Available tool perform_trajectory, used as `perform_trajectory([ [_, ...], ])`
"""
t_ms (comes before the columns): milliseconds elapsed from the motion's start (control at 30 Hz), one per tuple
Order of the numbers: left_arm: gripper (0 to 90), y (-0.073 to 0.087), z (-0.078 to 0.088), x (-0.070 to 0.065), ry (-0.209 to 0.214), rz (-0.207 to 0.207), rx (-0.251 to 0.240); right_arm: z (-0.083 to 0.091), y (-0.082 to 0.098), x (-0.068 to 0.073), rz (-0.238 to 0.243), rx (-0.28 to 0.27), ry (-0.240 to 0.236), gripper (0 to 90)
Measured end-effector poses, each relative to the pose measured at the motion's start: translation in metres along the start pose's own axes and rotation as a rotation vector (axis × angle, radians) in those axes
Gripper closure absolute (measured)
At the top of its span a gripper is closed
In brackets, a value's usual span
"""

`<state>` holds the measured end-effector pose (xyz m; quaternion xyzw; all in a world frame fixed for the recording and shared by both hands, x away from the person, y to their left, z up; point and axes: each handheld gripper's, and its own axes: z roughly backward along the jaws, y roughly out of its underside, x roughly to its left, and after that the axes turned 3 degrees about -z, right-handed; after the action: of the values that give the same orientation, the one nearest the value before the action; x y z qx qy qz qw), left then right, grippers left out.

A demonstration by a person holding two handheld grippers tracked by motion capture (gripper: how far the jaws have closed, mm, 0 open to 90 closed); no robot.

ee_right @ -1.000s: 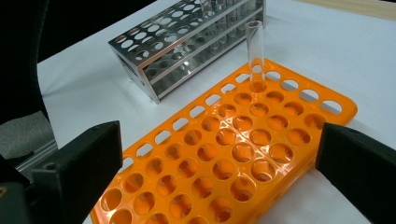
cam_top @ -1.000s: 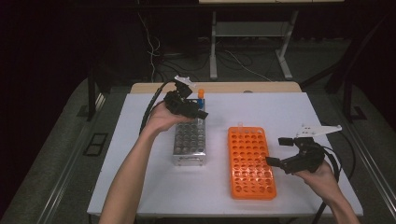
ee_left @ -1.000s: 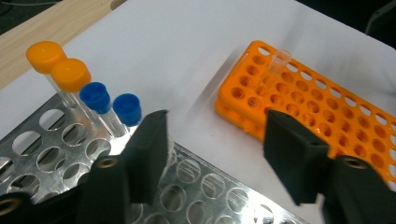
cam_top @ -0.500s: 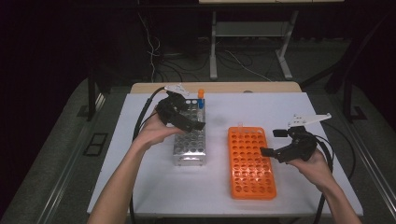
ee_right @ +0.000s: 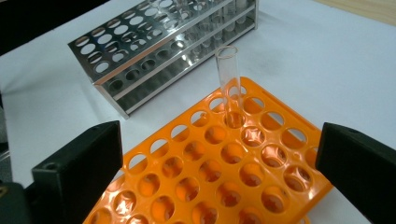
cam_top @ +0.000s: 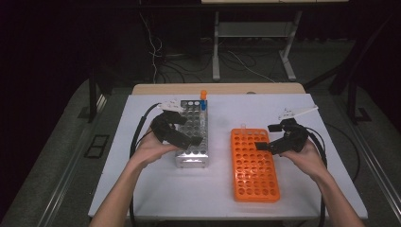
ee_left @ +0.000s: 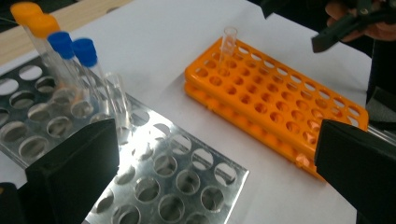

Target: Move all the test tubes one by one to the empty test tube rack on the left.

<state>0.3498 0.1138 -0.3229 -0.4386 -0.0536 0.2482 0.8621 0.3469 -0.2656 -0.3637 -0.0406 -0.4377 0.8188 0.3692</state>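
Clear uncapped tube (ee_right: 229, 84) upright in orange rack (cam_top: 255, 172), far-corner hole. Steel rack (cam_top: 191, 142) alongside holds capped tubes (ee_left: 70, 60) at its far end.

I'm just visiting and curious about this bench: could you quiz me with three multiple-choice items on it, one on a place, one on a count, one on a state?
1. Where does the uncapped clear tube in the orange rack stand?
A. near the far end
B. in the middle
C. near the person

2. How many capped tubes stand in the metal rack?
A. two
B. four
C. six

3. How are the left gripper's jaws?
A. shut on a tube
B. open, nothing between them
C. shut on the rack

1 A: it rises by the rack's far edge in the high view.
2 B: the left gripper view shows two orange caps and two blue caps.
3 B: its jaws stand wide apart.
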Motion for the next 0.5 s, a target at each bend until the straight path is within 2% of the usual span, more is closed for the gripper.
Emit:
perform_trajectory([
  [233,0.0,0.011,0.003,-0.008,0.002,0.005,-0.004,-0.017,-0.008,-0.004,0.016,0.033,0.001,4.9],
  [333,0.0,0.016,0.004,-0.011,-0.001,0.003,-0.001,-0.025,-0.009,-0.008,0.03,0.04,0.001,13.9],
  [400,0.0,0.019,0.005,-0.013,0.0,0.005,-0.002,-0.03,-0.009,-0.01,0.033,0.052,0.004,15.0],
  [500,0.0,0.023,0.005,-0.016,0.003,0.006,-0.005,-0.039,-0.008,-0.012,0.04,0.065,0.013,23.2],
])
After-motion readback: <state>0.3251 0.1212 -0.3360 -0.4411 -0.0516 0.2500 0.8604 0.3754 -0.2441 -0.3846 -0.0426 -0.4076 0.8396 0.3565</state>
